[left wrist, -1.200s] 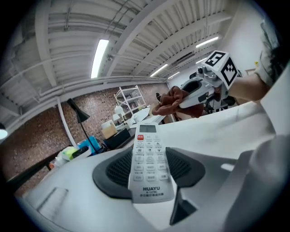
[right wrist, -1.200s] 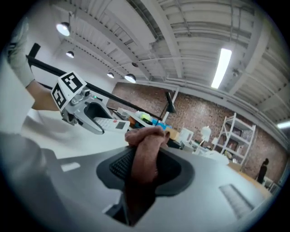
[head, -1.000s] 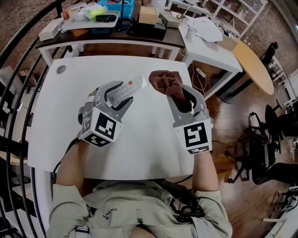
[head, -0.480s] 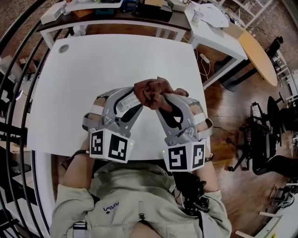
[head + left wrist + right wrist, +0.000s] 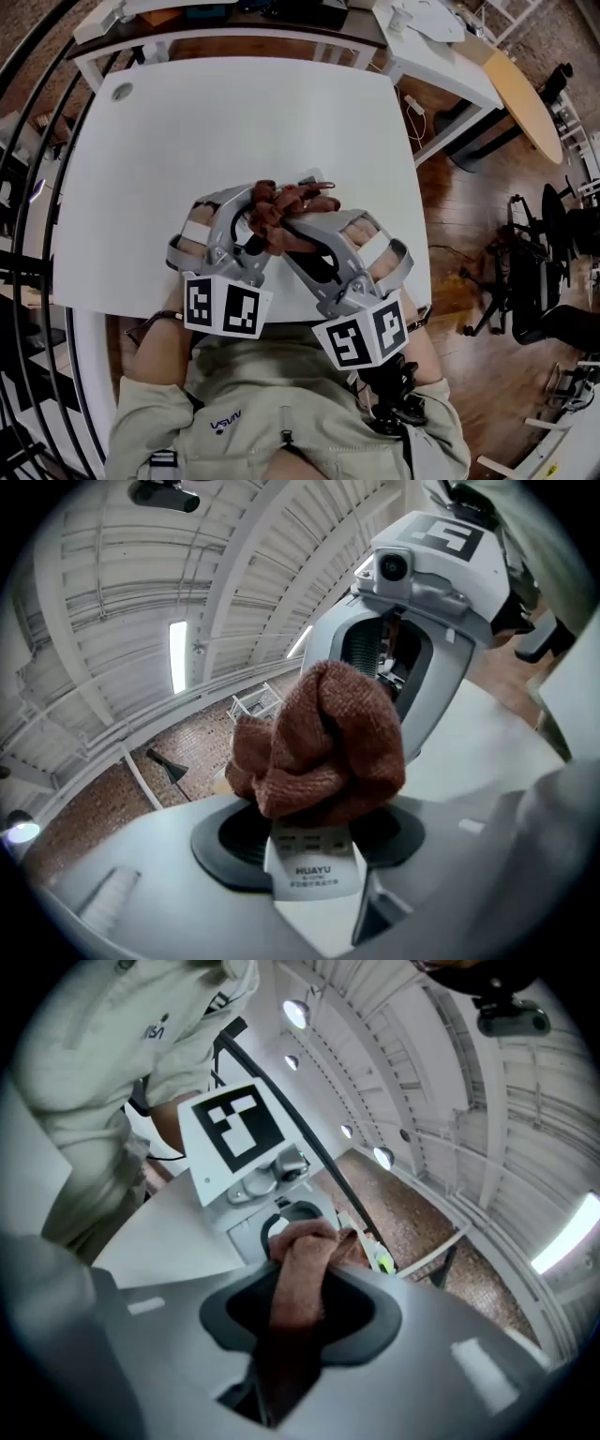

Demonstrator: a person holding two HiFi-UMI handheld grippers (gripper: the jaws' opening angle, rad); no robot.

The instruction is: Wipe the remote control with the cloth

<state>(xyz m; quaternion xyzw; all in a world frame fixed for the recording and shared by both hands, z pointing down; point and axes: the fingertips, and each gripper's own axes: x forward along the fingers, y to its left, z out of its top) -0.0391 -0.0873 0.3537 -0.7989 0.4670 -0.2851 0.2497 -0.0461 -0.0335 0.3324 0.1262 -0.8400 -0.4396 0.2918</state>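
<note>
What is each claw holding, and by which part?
Left claw: white plastic remote control, by its labelled end. Right claw: bunched reddish-brown woven cloth, by one gathered fold.

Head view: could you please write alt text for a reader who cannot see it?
Seen from above, a person holds two grippers over a white table: the left gripper grips a remote control, and the right gripper presses a reddish-brown cloth onto it.

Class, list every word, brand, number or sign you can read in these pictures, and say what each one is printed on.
"HUAYU": on the end of the remote control that shows below the cloth.
Small line of print under it: too small to read.
Logo on the person's shirt: too blurred to read.
Nothing else is readable.
</note>
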